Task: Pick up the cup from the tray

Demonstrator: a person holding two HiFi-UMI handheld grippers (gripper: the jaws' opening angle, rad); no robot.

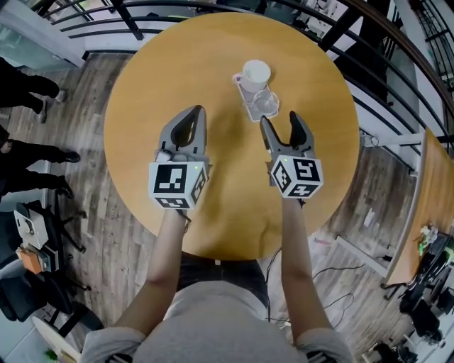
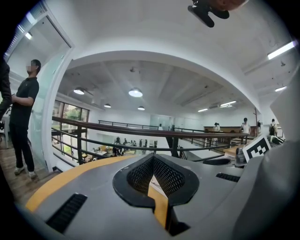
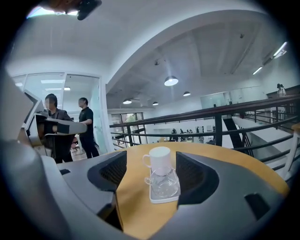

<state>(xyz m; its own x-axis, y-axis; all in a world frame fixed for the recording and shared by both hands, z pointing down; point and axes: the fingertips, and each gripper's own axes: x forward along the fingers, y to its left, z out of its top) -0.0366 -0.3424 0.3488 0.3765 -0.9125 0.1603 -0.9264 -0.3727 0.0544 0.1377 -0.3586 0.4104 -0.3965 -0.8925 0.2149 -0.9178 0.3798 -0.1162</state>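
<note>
On a round wooden table (image 1: 177, 78), a small clear tray (image 1: 246, 112) holds a white mug (image 1: 256, 74) at its far end and a clear glass cup (image 1: 265, 103) at its near end. My right gripper (image 1: 280, 122) is open just short of the tray, its jaws pointing at it with nothing between them. In the right gripper view the white mug (image 3: 159, 158), the glass cup (image 3: 164, 183) and the tray (image 3: 158, 199) sit ahead, framed by my right gripper (image 3: 152, 177). My left gripper (image 1: 189, 122) hovers to the left of the tray, shut and empty; in its own view my left gripper (image 2: 153, 159) points past the table edge.
A dark railing (image 1: 213, 6) curves round the table's far side. People's legs and shoes (image 1: 28, 152) show on the wooden floor at left, with chairs (image 1: 35, 241) below them. Another wooden table (image 1: 429, 191) stands at the right.
</note>
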